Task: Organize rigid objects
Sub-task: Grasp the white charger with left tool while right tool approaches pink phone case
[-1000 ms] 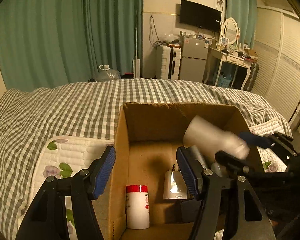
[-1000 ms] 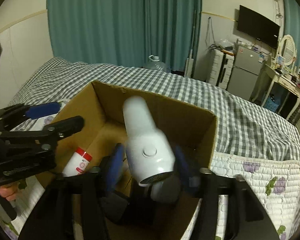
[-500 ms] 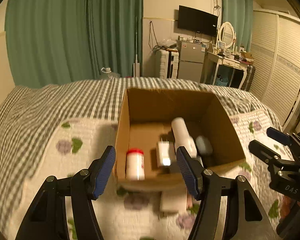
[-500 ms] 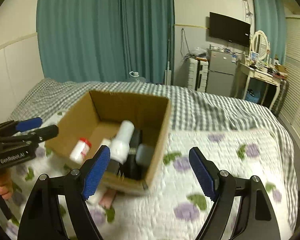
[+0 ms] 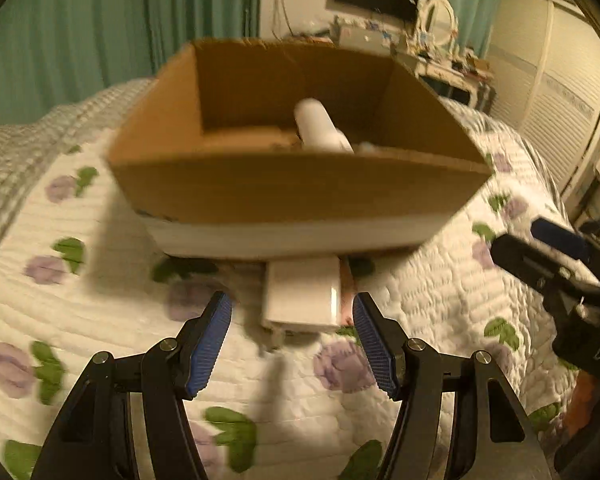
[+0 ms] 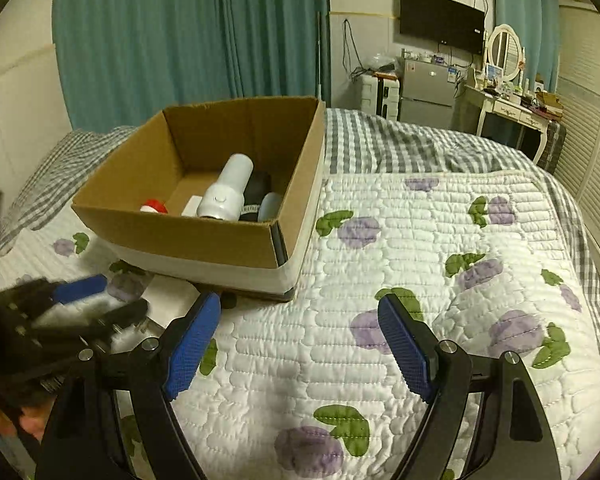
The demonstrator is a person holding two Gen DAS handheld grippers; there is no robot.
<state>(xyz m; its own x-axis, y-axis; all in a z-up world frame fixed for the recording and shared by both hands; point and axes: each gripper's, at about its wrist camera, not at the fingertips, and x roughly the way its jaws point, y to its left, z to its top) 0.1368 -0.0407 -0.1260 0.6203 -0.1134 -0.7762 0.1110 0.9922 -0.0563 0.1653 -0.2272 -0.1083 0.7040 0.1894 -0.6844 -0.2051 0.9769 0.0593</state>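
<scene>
An open cardboard box [image 6: 188, 236] stands on the quilted bed; it also shows in the left wrist view [image 5: 300, 196]. Inside lie a white hair dryer [image 6: 226, 188], a red-capped white bottle [image 6: 154, 207], a small white item and dark objects. A flat white box [image 5: 302, 294] lies on the quilt just in front of the cardboard box. My left gripper [image 5: 292, 342] is open and empty, low over the quilt, with the white box just ahead between its fingers. My right gripper [image 6: 298, 344] is open and empty over the quilt, to the right of the cardboard box.
The floral quilt [image 6: 440, 260] spreads to the right, with a checked blanket [image 6: 400, 144] behind it. Teal curtains, a small fridge [image 6: 426, 92], a dressing table [image 6: 512, 112] and a wall TV stand beyond the bed. A slatted wardrobe is at the right.
The right gripper let go of the hair dryer, which now lies in the box, and pulled back over the quilt. The left gripper drew back, then dropped low toward the flat white box.
</scene>
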